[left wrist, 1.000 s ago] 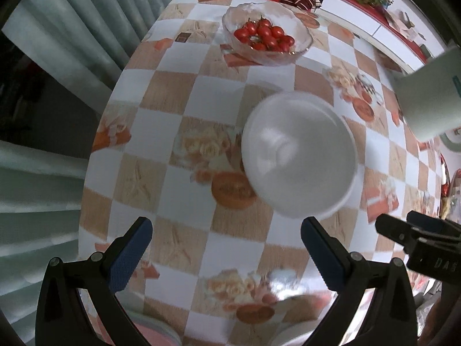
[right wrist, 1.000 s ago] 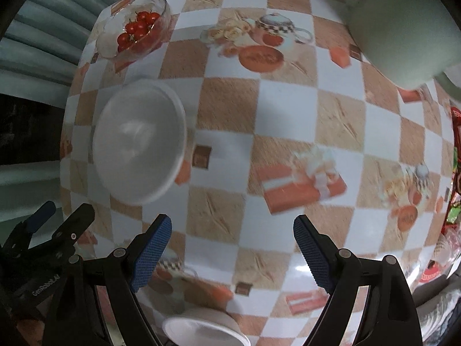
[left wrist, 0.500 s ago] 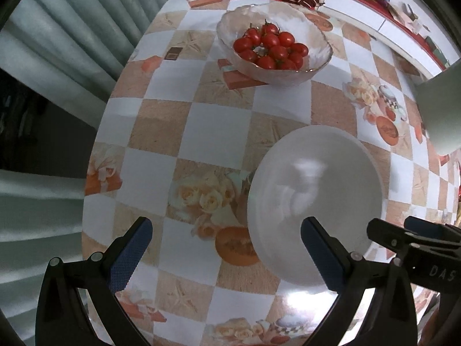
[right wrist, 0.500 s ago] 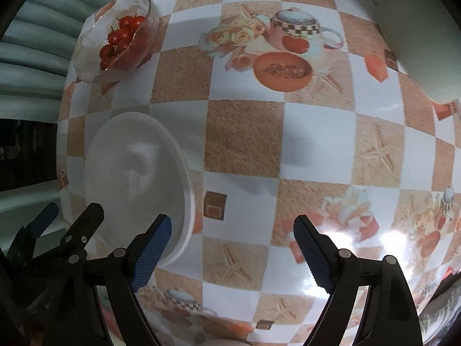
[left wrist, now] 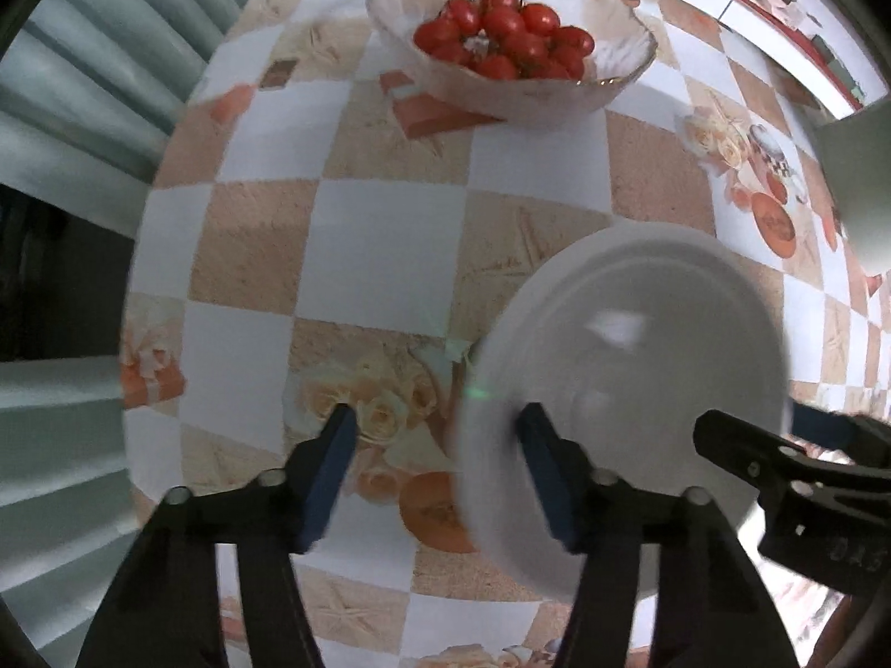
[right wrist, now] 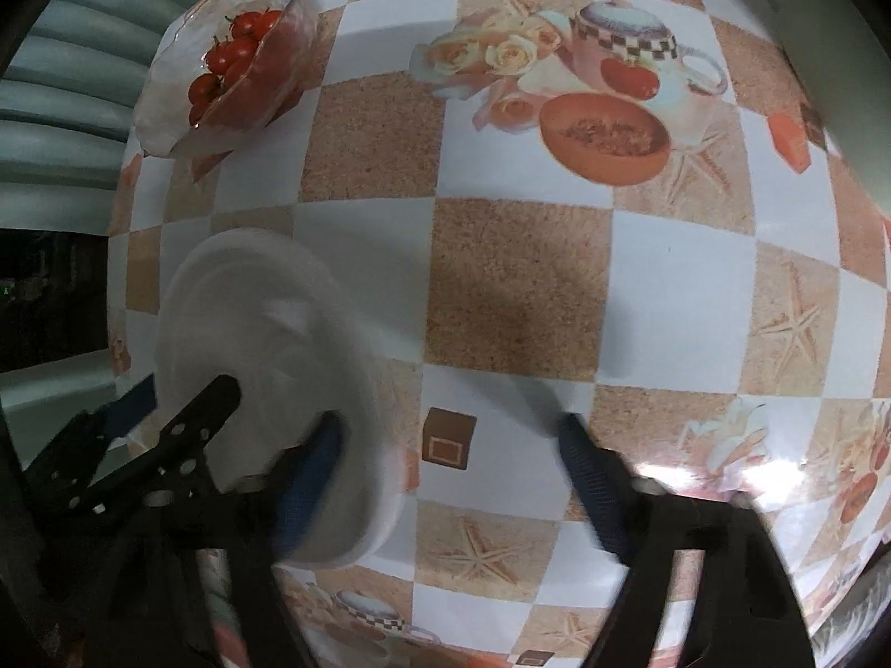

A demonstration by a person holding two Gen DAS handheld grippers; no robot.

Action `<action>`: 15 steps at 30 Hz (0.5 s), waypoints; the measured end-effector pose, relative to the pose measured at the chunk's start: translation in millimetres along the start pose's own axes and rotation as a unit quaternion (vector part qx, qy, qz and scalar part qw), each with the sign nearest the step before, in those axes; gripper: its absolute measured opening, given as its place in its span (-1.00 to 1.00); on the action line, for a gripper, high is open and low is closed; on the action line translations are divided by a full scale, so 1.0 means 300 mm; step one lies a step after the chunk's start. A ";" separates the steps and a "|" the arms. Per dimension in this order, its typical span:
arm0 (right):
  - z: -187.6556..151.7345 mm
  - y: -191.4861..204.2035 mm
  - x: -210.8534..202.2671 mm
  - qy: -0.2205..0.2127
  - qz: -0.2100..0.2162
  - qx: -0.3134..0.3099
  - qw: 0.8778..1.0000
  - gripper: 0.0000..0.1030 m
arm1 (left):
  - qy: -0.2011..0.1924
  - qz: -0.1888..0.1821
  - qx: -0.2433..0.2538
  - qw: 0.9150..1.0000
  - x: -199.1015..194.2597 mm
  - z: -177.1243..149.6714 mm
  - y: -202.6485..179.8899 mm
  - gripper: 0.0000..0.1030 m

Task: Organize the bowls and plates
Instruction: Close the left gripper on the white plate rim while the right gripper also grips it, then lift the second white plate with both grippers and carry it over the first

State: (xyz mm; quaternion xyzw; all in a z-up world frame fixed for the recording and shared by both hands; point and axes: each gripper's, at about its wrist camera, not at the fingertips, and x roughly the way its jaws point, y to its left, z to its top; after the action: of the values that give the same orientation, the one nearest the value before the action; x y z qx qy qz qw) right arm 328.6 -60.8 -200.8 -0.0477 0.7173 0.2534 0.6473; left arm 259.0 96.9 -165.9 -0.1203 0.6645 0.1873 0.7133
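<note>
Down at the near edge of the checked tablecloth point(left wrist: 390, 234), the left gripper point(left wrist: 440, 434) was closing, half-open, over the white bowl's point(left wrist: 629, 345) left rim; the right gripper point(right wrist: 451, 445) was closing over its right rim, neither gripping yet. Beyond sat a glass bowl point(left wrist: 612, 83) of tomatoes point(left wrist: 501, 44).

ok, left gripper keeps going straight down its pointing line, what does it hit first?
Probably the white bowl's left rim: the closing left gripper straddles it, one finger inside, one outside over the tablecloth. Contact unclear through the blur.
</note>
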 end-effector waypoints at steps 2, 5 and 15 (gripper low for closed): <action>0.000 0.005 -0.001 -0.004 0.008 -0.004 1.000 0.21 | -0.001 -0.016 -0.002 1.000 0.001 0.002 0.003 -0.10; 0.000 0.009 -0.002 -0.003 0.016 -0.013 1.000 -0.27 | -0.001 -0.031 0.014 0.999 -0.006 0.009 -0.024 -0.49; -0.020 0.029 0.024 0.018 0.032 -0.012 0.999 -0.75 | -0.001 -0.038 0.032 0.999 -0.008 -0.005 -0.047 -0.59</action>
State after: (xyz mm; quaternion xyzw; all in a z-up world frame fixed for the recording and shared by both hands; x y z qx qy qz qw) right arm 318.6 -53.9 -204.7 -0.0370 0.7272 0.2817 0.6248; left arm 263.6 83.4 -164.6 -0.1227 0.6640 0.1390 0.7243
